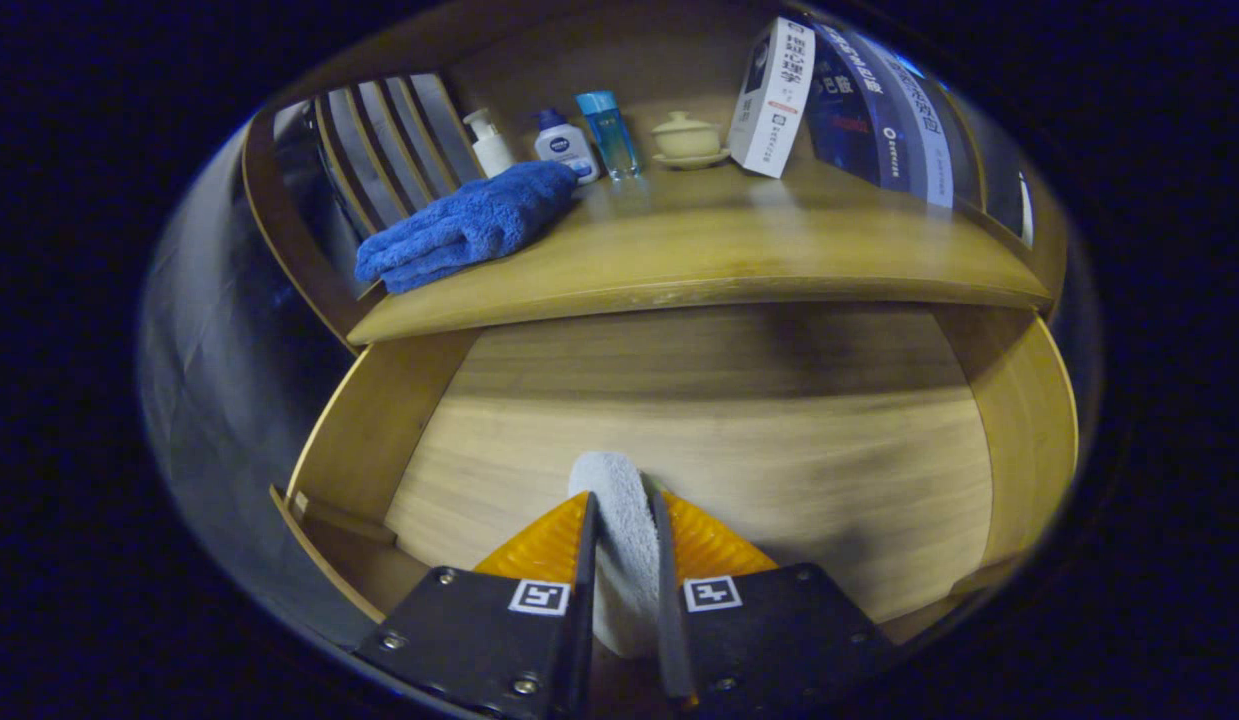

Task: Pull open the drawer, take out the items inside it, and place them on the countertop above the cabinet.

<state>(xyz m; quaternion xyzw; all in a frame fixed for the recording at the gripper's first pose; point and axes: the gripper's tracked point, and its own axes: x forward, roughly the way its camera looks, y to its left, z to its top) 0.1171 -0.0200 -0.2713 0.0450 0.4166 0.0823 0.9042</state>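
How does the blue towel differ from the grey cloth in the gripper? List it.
The blue towel lies folded on the countertop; the grey cloth is pinched between the fingers of the gripper above the open drawer. The blue towel rests flat; the grey cloth stands on edge. Both look like soft, fluffy fabric.

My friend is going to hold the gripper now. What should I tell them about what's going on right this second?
Gripper: shut on a grey towel, pinched between both fingers, held over the open drawer.
Drawer: pulled out; its wooden bottom looks bare apart from the towel in the gripper.
Countertop: a folded blue towel lies on it, in front of a pump bottle, a white bottle and a blue bottle. A lidded cup and leaning books stand further along.
Done: drawer open, grey towel grasped.
Left: lift the grey towel up and set it on the bare countertop, probably beside the blue towel.
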